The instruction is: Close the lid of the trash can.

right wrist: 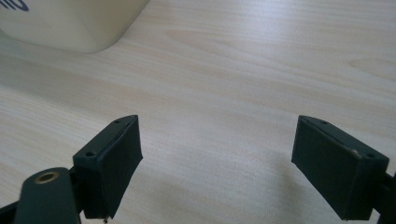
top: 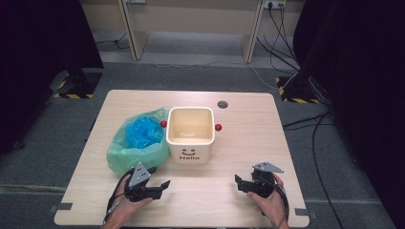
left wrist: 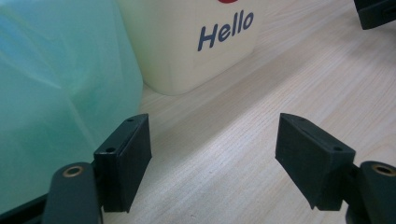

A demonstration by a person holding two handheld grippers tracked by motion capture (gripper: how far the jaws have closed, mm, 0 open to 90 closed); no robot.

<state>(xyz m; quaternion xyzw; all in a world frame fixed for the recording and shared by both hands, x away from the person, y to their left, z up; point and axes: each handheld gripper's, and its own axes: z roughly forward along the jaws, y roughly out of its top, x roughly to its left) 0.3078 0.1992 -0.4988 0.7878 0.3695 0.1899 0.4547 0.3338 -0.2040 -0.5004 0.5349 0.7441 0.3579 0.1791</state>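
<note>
Both tools are held low over the near edge of the pale wood-grain table (top: 239,200), left gripper (top: 165,185) and right gripper (top: 237,180) each with flat black jaws spread wide and nothing between them. Just beyond the left gripper, a thin translucent green plastic bag (top: 136,143) with blue film bunched inside lies touching the left wall of a cream square bin (top: 190,133) marked "Hello". The bag is judged light, limp and slippery, best pinched at a gathered fold of its rim; the smooth rigid bin, with small red knobs at its sides, is judged stiff and stable.
</note>
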